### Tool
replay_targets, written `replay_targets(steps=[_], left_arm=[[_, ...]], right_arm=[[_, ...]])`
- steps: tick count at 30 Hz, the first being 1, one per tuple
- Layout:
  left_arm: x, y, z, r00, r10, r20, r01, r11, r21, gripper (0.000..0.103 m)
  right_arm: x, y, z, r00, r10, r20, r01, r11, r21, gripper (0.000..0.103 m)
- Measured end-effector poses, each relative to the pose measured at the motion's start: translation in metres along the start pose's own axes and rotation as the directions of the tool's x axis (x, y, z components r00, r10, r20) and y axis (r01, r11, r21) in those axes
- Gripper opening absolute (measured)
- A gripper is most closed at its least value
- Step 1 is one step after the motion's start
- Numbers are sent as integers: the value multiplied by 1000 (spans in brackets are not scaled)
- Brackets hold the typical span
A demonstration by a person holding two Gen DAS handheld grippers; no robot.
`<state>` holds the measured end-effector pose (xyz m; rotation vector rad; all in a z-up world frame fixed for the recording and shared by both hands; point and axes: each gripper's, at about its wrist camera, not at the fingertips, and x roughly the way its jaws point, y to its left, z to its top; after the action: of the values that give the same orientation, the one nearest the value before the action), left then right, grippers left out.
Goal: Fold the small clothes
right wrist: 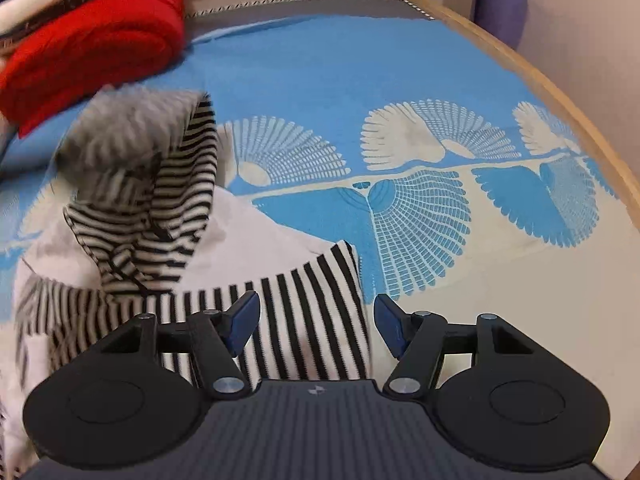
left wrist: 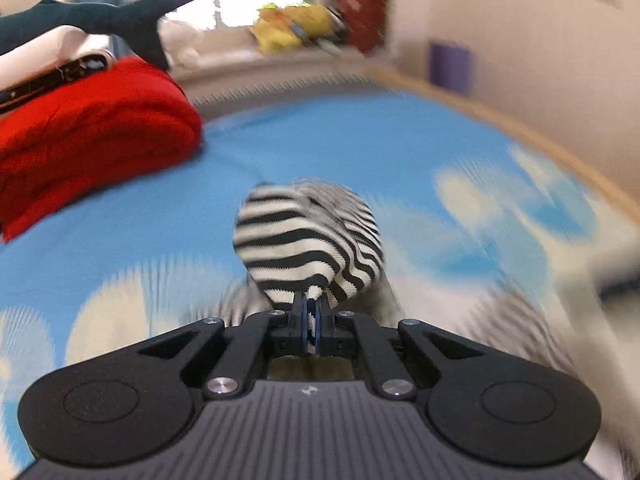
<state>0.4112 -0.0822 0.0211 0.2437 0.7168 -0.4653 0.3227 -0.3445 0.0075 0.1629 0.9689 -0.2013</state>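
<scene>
Striped black-and-white top [right wrist: 276,312] lies half folded on the blue bedspread [right wrist: 360,60]. The left gripper [left wrist: 313,312] is clamped on a lifted corner; the right gripper [right wrist: 316,326] hangs with jaws apart over the top, so the folding looks unfinished.

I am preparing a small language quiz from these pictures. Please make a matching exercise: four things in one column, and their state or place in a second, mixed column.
1. left hand-held gripper
2. right hand-held gripper
3. red blanket
4. purple bin

a. folded, at the bed's far left
b. open, nothing clamped
c. beside the wall, beyond the bed
d. shut on the striped garment

Pairs: 1-d, 2-b, 3-a, 4-c
</scene>
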Motion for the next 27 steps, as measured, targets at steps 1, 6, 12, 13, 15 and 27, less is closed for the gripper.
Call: replay_targets(steps=[1, 6, 12, 13, 15, 27], left_arm=[[-20, -9, -21, 998, -10, -58, 12, 999, 30, 3], [-72, -7, -74, 933, -8, -360, -8, 999, -42, 15], [-64, 57, -63, 977, -27, -211, -80, 872, -483, 54], [-49, 58, -69, 963, -36, -267, -109, 855, -508, 53], [-26, 63, -79, 940, -73, -332, -128, 828, -546, 54], [-7, 80, -114, 910, -119, -397, -188, 737, -650, 26]], right_arm=[[-2, -2, 0, 1000, 3, 4, -3, 1000, 20, 65], [-8, -13, -4, 1000, 24, 3, -24, 993, 112, 65], [4, -12, -13, 992, 124, -31, -113, 967, 230, 62], [10, -10, -15, 987, 156, -48, -138, 956, 260, 54], [21, -5, -19, 974, 209, -84, -176, 939, 294, 48], [81, 34, -47, 889, 375, -264, -244, 874, 420, 1]])
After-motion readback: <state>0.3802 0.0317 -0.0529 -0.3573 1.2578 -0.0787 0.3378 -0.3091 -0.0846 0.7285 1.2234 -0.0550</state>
